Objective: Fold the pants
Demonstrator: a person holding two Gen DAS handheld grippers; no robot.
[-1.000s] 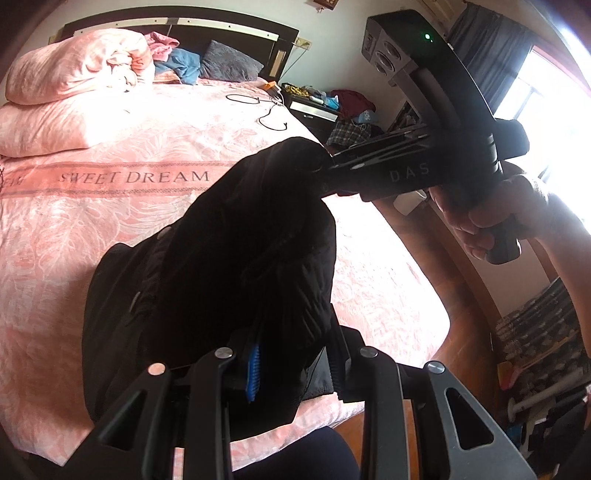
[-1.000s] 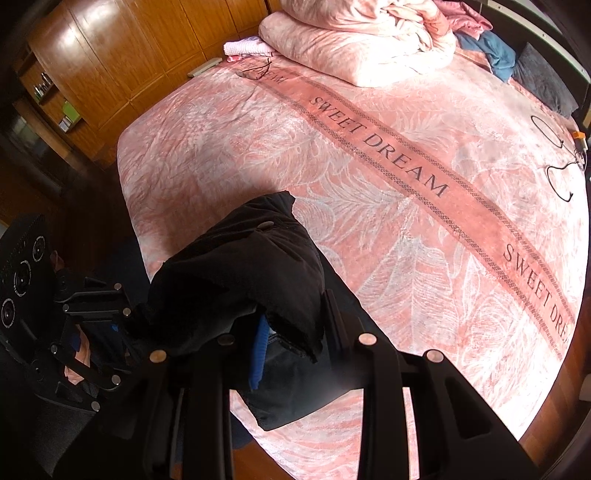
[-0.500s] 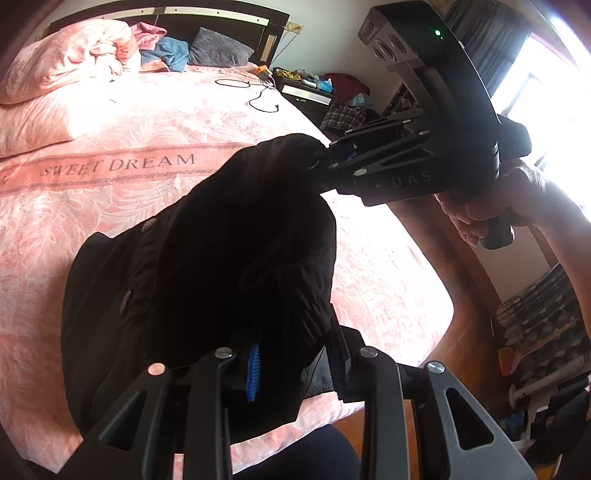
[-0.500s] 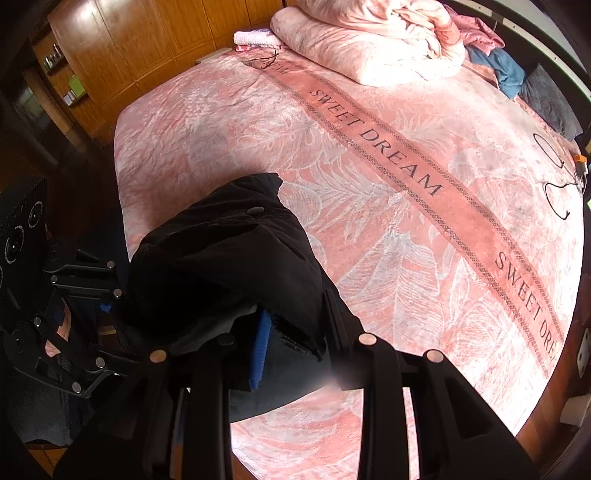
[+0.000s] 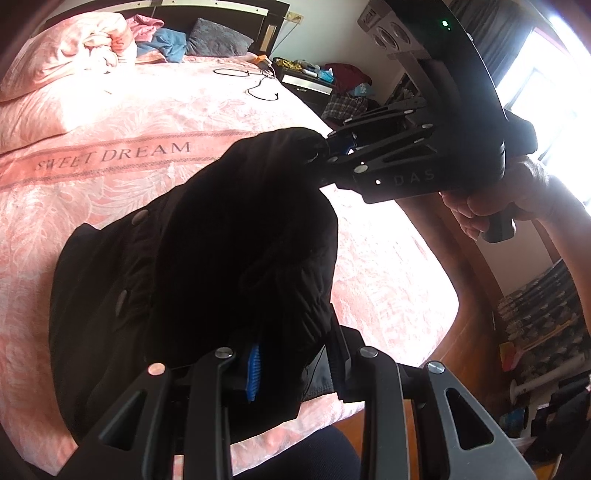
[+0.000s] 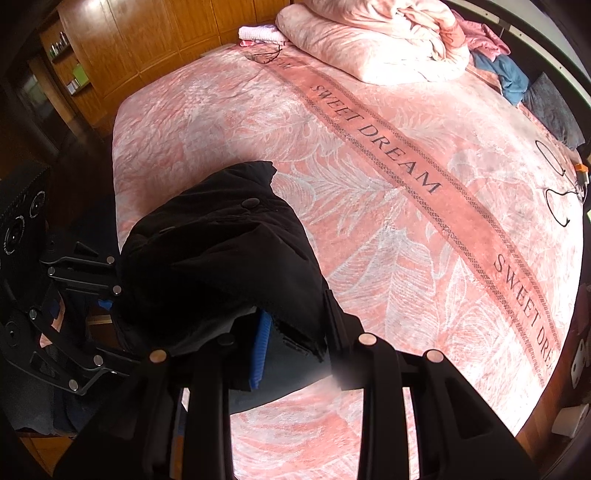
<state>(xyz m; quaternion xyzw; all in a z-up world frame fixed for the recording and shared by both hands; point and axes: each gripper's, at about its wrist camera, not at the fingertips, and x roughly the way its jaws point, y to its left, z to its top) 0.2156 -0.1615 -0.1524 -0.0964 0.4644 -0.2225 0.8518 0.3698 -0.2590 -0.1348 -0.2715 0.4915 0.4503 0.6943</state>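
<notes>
Black pants (image 5: 236,251) hang clamped between both tongs over the bed (image 5: 110,177).

A pink bedspread (image 6: 388,236) printed with feather patterns and a band reading "SWEET DREAM" (image 6: 391,155) covers the bed. A rumpled pink duvet (image 6: 373,40) is heaped at the head edge, beside blue clothing (image 5: 168,42) and a grey cushion (image 5: 218,42) against the dark headboard (image 5: 221,5). A black cable (image 5: 260,88) trails near the bed's far corner. Wooden wardrobes (image 6: 155,33) line one wall; a cluttered bedside stand (image 5: 314,79), possibly holding clothes, sits by the curtained window (image 5: 546,70).
</notes>
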